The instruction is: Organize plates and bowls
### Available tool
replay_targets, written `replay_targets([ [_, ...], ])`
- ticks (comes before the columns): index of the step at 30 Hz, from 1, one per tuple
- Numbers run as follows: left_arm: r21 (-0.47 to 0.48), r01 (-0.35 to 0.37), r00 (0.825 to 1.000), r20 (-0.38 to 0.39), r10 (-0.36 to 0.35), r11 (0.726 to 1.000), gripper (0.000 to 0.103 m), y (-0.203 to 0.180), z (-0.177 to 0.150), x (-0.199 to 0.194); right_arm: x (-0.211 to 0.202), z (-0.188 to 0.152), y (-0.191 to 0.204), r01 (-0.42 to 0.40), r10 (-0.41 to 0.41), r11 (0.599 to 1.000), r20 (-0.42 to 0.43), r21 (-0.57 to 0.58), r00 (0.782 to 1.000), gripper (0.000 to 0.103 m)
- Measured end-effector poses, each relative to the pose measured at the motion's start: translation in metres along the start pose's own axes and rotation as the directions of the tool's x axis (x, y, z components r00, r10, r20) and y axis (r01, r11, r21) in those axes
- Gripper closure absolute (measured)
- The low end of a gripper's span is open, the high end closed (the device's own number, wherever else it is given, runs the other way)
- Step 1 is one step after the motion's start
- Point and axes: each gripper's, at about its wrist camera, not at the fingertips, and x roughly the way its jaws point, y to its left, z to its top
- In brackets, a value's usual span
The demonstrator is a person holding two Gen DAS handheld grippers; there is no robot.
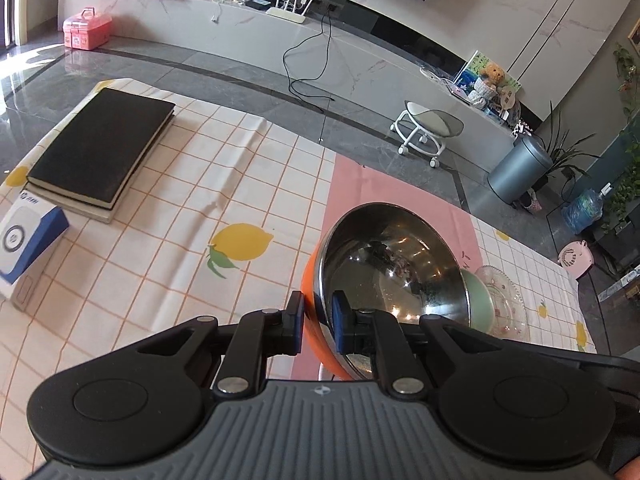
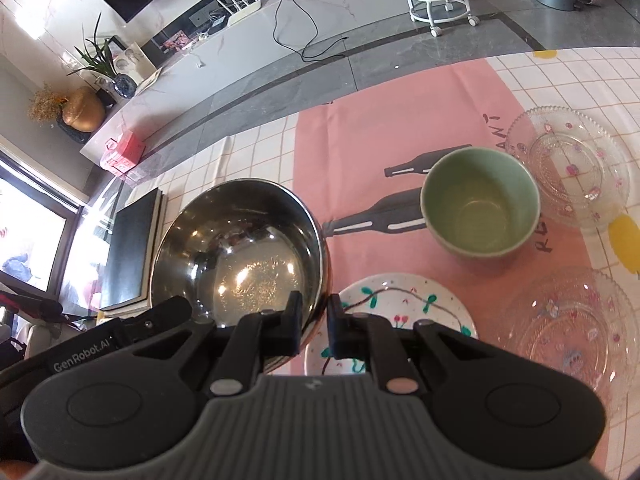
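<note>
**Both grippers on the steel bowl**

Our left gripper (image 1: 318, 322) and right gripper (image 2: 314, 326) each pinch the rim of the orange-sided steel bowl (image 2: 240, 252), tilted above the bench (image 1: 160, 240), beside the green cup (image 2: 480, 204) and floral plate (image 2: 420, 300).

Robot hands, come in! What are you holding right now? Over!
Left gripper, right gripper: both shut on steel bowl rim. Green bowl and painted plate close beside.

The steel bowl (image 1: 394, 264) is shiny silver inside, orange outside. Beside it, the cup (image 2: 480, 204) is pale green. The plate (image 2: 400, 312) is white with green leaves and red cherries. The cloth (image 1: 168, 216) is white, orange-gridded, with yellow lemons; the mat (image 2: 380, 128) is pink with dark bottles.
</note>
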Motion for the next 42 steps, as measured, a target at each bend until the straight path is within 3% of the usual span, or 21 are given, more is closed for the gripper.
replay_targets([
  [12,-0.057,0.05,0.998,0.047,-0.047,0.997,0.087,0.008,-0.079,-0.099,-0.11,-0.106,0.001,-0.084,0.084,0.996,0.08,-0.004,0.993,0.093],
  [24,-0.081,0.062,0.997,0.048,-0.058,0.995,0.087,0.017,-0.145,-0.139,-0.156,-0.196,-0.025,-0.109,0.106,0.993,0.058,0.049,0.993,0.093],
  [36,-0.095,0.081,0.996,0.047,-0.077,0.992,0.088,0.022,-0.159,-0.142,-0.171,-0.208,-0.026,-0.093,0.089,0.995,0.084,0.045,0.993,0.093],
  [42,-0.111,0.057,0.998,-0.005,-0.058,0.992,0.088,0.028,-0.162,-0.119,-0.155,-0.205,-0.03,-0.074,0.071,0.996,0.057,0.054,0.996,0.093],
])
